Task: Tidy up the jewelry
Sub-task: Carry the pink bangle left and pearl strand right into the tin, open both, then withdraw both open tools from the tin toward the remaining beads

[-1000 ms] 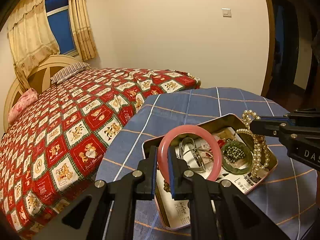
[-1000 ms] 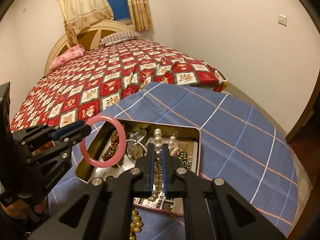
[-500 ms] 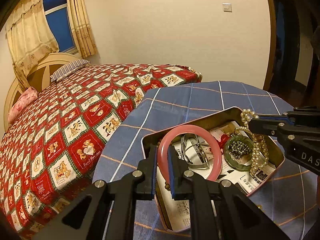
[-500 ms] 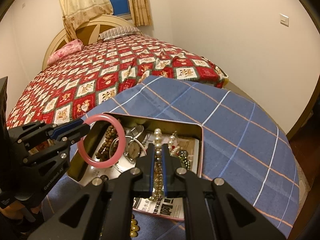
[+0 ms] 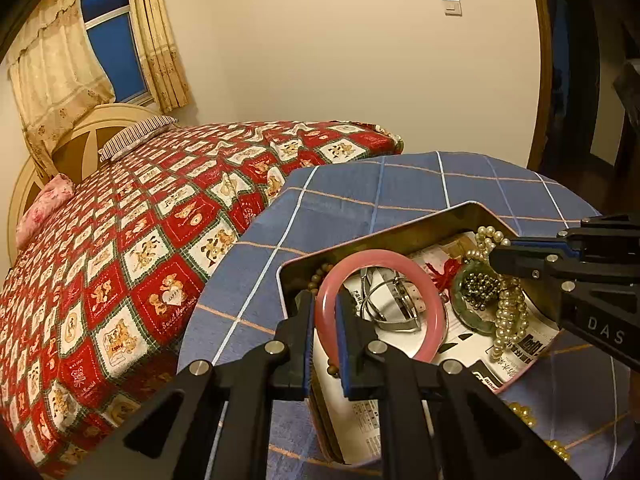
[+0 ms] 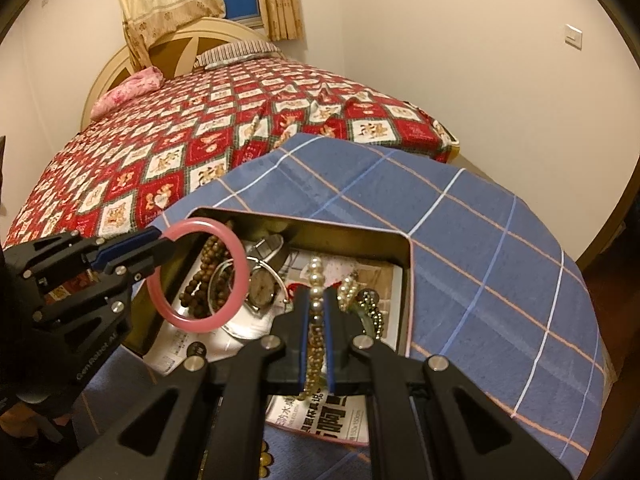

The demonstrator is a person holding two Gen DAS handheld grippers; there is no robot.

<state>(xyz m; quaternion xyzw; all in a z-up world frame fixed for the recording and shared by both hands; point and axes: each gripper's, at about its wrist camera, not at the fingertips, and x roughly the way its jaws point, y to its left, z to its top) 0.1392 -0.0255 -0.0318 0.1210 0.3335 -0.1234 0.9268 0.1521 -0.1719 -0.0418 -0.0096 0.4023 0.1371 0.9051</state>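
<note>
My left gripper (image 5: 323,304) is shut on a pink bangle (image 5: 432,292) and holds it over the left part of an open metal tin (image 5: 384,236). In the right wrist view the bangle (image 6: 236,280) hangs at the tip of the left gripper (image 6: 168,245) above the tin (image 6: 404,280). My right gripper (image 6: 316,304) is shut on a pearl necklace (image 6: 315,276) whose strand hangs down into the tin; the necklace (image 5: 506,312) also shows in the left wrist view below the right gripper (image 5: 496,258).
The tin holds a brown bead strand (image 6: 204,276), a watch (image 6: 262,286), a green bangle with dark beads (image 5: 476,292) and printed paper (image 6: 320,412). Gold beads (image 5: 520,412) lie on the blue checked tablecloth (image 6: 480,240). A bed (image 5: 140,220) stands beyond the table.
Both grippers have lowered and moved in closer over the tin, each keeping its hold. The tin looks larger and nearer in both views.
</note>
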